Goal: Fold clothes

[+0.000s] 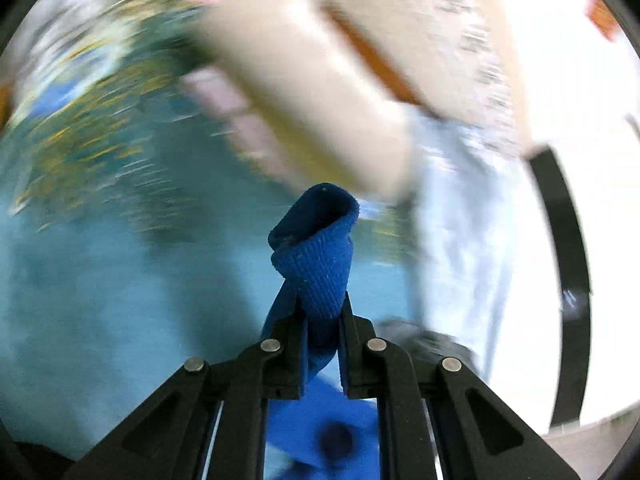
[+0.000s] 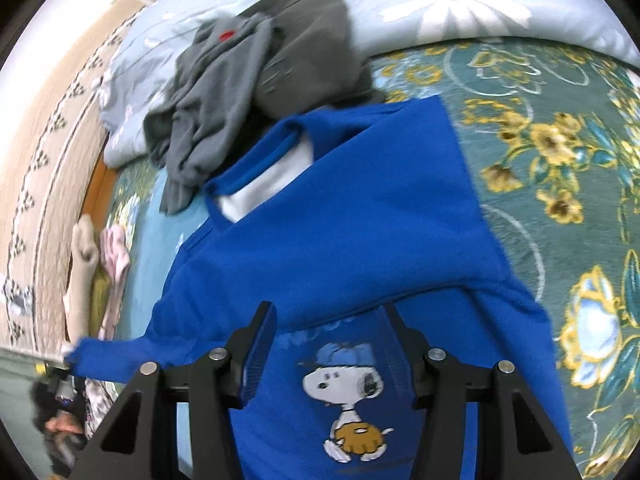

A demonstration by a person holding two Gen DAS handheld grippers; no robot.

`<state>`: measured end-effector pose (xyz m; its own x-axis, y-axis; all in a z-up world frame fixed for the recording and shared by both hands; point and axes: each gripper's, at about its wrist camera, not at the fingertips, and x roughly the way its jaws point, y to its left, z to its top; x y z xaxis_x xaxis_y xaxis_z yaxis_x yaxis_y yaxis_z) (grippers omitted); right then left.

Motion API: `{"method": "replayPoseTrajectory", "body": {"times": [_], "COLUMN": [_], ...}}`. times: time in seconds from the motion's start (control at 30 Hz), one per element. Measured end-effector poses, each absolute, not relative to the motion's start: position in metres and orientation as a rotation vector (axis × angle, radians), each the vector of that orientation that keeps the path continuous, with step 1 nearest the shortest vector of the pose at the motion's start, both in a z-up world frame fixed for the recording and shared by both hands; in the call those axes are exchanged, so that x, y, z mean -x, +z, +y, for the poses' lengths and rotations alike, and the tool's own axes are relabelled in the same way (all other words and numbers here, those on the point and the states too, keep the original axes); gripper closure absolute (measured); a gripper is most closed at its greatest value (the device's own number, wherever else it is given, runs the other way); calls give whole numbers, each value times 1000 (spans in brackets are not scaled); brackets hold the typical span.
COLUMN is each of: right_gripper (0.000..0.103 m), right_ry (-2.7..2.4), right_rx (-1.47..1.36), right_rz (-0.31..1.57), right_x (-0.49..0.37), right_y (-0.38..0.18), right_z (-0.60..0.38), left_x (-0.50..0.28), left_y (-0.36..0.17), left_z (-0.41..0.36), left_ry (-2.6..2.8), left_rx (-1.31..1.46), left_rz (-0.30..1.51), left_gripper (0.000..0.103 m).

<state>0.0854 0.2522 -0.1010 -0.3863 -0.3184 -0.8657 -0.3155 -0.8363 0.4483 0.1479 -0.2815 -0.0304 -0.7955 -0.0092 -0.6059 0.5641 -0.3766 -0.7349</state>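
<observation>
A blue sweatshirt (image 2: 352,216) with a Snoopy print (image 2: 348,400) lies on the bed, one sleeve folded across its body. My right gripper (image 2: 332,312) is open and empty just above the print. My left gripper (image 1: 320,304) is shut on the sweatshirt's ribbed blue cuff (image 1: 316,248), which sticks up between the fingers; the left wrist view is blurred by motion. The other sleeve (image 2: 116,354) stretches left toward the bed's edge in the right wrist view.
A crumpled grey garment (image 2: 256,84) lies beyond the sweatshirt's collar, against a floral pillow (image 2: 448,0). The bedspread (image 2: 560,168) is teal with yellow flowers. Beige and pink clothes (image 2: 96,272) lie at the left bed edge; a beige one also shows in the left wrist view (image 1: 304,92).
</observation>
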Motion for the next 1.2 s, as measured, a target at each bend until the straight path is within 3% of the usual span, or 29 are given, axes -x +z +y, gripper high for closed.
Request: {"method": "replayPoseTrajectory", "body": {"times": [0.17, 0.37, 0.5, 0.7, 1.03, 1.2], "right_gripper": [47, 47, 47, 47, 47, 47], "right_ry": [-2470, -2498, -2520, -2522, -2488, -2478], "right_rx": [-1726, -1723, -1720, -1749, -1795, -1807], "right_rz": [-975, -1047, -1098, -1160, -1228, -1226], "right_x": [-91, -100, -107, -120, -132, -131], "right_y": [-103, -107, -110, -121, -142, -144], "right_z": [278, 311, 334, 353, 366, 367], "left_x": [-83, -30, -9, 3, -10, 3], "left_y": [41, 61, 43, 4, -88, -108], "left_z": [-202, -91, -33, 47, 110, 124], "left_ry": [-2569, -2786, -2790, -2825, -2667, -2635], "left_rx": [-811, -1023, -1160, -1416, -1804, -1906], "left_rz": [1360, 1211, 1262, 1112, 1016, 952], "left_gripper": [91, 91, 91, 91, 91, 87]}}
